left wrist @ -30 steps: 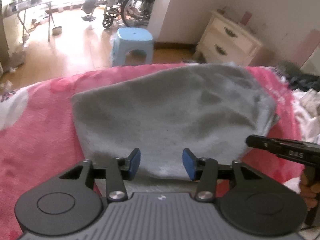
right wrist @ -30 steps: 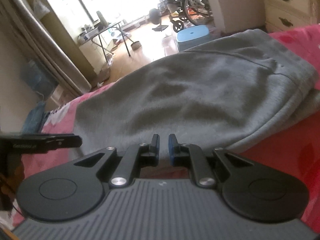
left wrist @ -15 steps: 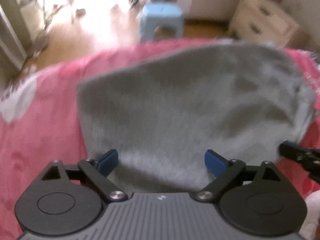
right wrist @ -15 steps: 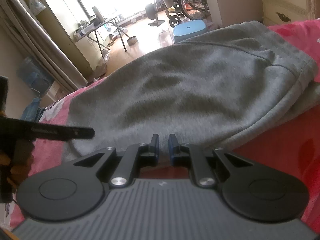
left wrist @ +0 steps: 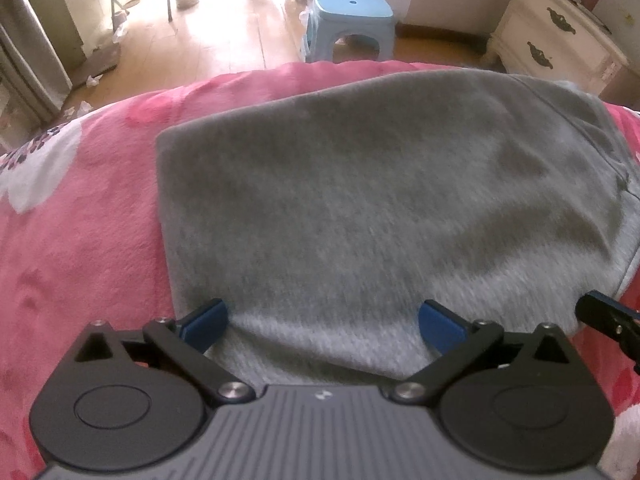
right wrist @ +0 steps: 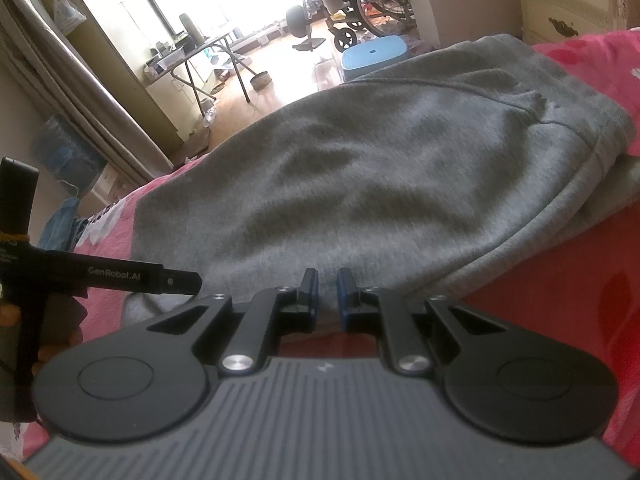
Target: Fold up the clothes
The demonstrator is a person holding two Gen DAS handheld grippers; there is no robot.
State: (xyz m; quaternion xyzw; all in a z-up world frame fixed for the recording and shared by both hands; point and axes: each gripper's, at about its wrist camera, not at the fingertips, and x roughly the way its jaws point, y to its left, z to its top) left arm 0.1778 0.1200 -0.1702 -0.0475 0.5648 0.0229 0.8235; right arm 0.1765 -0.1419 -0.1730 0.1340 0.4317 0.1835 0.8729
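Observation:
A grey folded garment (left wrist: 380, 200) lies flat on the pink flowered bed cover (left wrist: 80, 240); it also shows in the right wrist view (right wrist: 380, 184). My left gripper (left wrist: 322, 322) is wide open over the garment's near edge, its blue pads apart with cloth beneath them. My right gripper (right wrist: 328, 294) has its jaws nearly closed at the garment's near edge; whether cloth is pinched between them is not visible. The right gripper's tip (left wrist: 608, 324) shows at the right edge of the left wrist view. The left gripper's body (right wrist: 120, 280) shows at the left of the right wrist view.
A blue plastic stool (left wrist: 348, 20) stands on the wooden floor beyond the bed. A white drawer chest (left wrist: 560, 40) stands at the far right. A wheelchair (right wrist: 360, 4) and a folding table (right wrist: 200, 52) stand further back.
My left gripper has opened from a narrow gap to wide open and moved forward over the garment's edge. My right gripper has stayed nearly closed at the edge.

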